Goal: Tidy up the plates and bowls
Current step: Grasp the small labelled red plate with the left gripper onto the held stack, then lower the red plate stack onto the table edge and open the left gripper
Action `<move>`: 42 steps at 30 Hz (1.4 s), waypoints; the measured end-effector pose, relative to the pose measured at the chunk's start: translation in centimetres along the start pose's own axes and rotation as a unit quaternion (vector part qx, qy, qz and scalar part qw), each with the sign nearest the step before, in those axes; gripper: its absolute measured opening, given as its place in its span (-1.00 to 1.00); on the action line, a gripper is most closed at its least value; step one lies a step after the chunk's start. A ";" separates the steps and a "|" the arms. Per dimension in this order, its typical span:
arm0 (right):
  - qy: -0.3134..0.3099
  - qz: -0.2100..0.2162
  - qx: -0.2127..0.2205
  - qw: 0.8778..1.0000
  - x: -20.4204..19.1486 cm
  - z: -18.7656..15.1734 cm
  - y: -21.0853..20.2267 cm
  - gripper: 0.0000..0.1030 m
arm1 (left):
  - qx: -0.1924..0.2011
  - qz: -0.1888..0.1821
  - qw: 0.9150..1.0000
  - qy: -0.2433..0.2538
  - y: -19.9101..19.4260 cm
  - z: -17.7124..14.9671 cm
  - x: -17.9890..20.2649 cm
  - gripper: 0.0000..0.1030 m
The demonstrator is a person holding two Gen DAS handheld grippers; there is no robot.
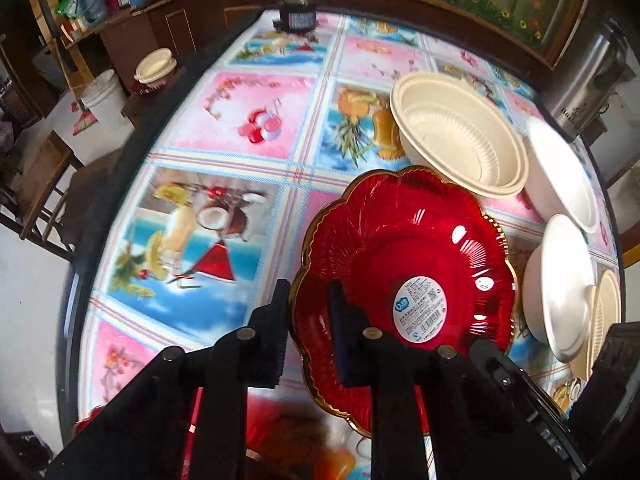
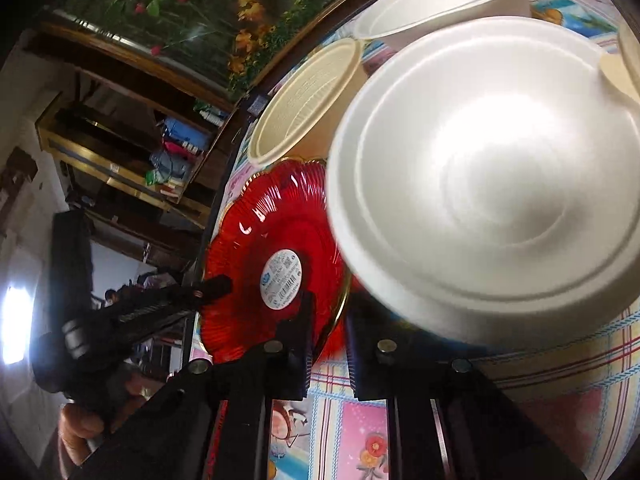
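Left wrist view: left gripper (image 1: pixel 308 304) closed on the near-left rim of a red scalloped plate (image 1: pixel 404 280) with gold edging; one finger sits outside the rim, the other inside on the red surface, pads pinching the edge. Plate carries a round white label (image 1: pixel 424 308) near its middle and looks tilted, its far side near a cream ribbed bowl (image 1: pixel 456 136). That bowl appears to be two nested, rims doubled. To the right, a white foam bowl (image 1: pixel 560 172) on its side, and nearer, a second white foam bowl (image 1: pixel 560 284) overlapping a cream dish edge at frame right. All sit on a table (image 1: pixel 224 152) under a bright patterned cloth of fruit and drink squares. Off the table at left, a white bucket (image 1: pixel 106 98) and a cream lidded container (image 1: pixel 156 66). Right wrist view: right gripper (image 2: pixel 328 320) closed on the plate's (image 2: pixel 280 232) opposite rim; gold edge passes between the two fingers, though blur makes exact pad contact hard to confirm. Large white foam bowl (image 2: pixel 488 184) fills the right half, close to the lens and blurred. Behind it the cream ribbed bowl (image 2: pixel 308 100) and another white foam bowl (image 2: pixel 440 4). Left gripper (image 2: pixel 212 286) visible at the plate's far edge, with a person's hand (image 2: pixel 88 424) on its handle at lower left.
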State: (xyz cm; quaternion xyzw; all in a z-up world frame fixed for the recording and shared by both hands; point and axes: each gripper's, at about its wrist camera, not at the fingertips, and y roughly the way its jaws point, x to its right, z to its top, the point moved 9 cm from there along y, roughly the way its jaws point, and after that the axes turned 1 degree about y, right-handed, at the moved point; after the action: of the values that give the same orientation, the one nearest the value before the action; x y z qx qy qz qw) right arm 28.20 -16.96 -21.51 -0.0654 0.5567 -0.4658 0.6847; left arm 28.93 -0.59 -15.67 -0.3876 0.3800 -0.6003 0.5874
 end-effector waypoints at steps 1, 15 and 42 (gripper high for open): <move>-0.007 0.003 -0.001 1.000 -0.3 -0.1 0.0 -0.75 | 0.008 -0.001 1.000 0.000 -0.8 -0.1 -0.2 -0.71; -0.144 0.092 0.051 0.984 -7.8 -1.9 -3.4 -0.75 | 0.113 0.001 0.994 0.011 -10.3 -4.3 -4.5 -0.71; -0.342 -0.009 0.010 0.939 -14.8 -17.9 -2.3 -0.71 | 0.044 0.022 0.997 -0.064 -7.3 -17.2 -13.4 -0.56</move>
State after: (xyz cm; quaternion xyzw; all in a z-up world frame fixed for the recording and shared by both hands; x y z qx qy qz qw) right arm 12.95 -0.05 -16.39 -0.2194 0.2832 -0.4272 0.8301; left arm 10.37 13.03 -16.32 -0.3908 0.3233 -0.5770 0.6402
